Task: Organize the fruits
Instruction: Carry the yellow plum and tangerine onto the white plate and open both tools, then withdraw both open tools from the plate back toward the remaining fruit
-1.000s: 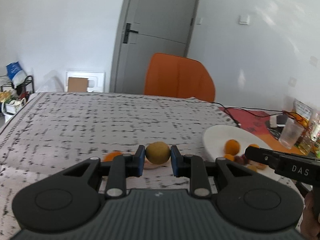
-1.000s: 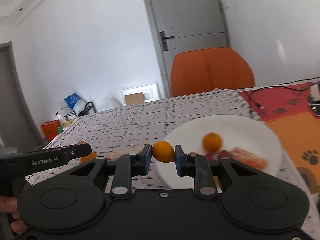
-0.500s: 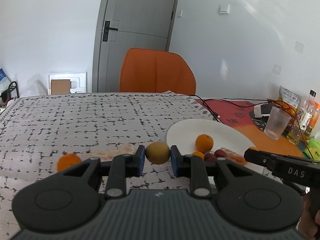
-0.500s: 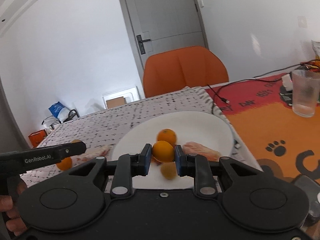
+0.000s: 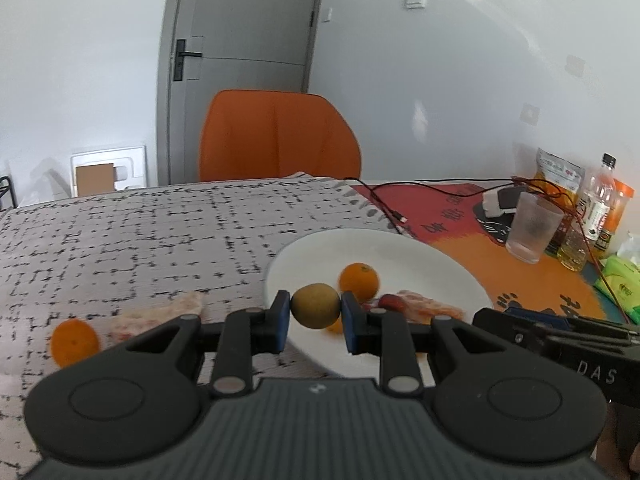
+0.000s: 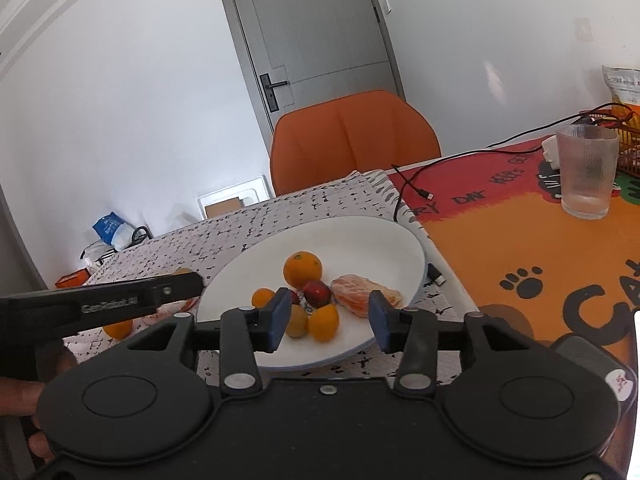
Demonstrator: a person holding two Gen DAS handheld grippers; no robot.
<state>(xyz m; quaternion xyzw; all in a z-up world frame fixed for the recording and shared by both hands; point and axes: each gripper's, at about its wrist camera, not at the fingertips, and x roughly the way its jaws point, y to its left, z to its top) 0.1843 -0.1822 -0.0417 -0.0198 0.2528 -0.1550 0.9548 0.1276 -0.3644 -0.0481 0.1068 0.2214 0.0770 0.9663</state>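
My left gripper (image 5: 315, 307) is shut on a yellow-green round fruit (image 5: 315, 306) and holds it over the near left rim of the white plate (image 5: 384, 248). My right gripper (image 6: 328, 318) is open and empty above the plate's (image 6: 360, 236) near side. On the plate lie a large orange (image 6: 302, 269), small orange fruits (image 6: 324, 322), a red fruit (image 6: 317, 293) and a peeled citrus piece (image 6: 360, 300). On the patterned cloth left of the plate lie another orange (image 5: 75, 342) and a peeled piece (image 5: 160, 314).
An orange chair (image 5: 280, 140) stands behind the table. On the orange mat to the right stand a ribbed glass (image 6: 586, 172), bottles (image 5: 598, 204) and a snack bag (image 5: 558, 172). A black cable (image 6: 416, 188) runs across the mat near the plate's far edge.
My right gripper has opened and let go of its orange fruit, which now lies on the plate. My left gripper has moved right, carrying the yellow-green fruit over the plate's rim.
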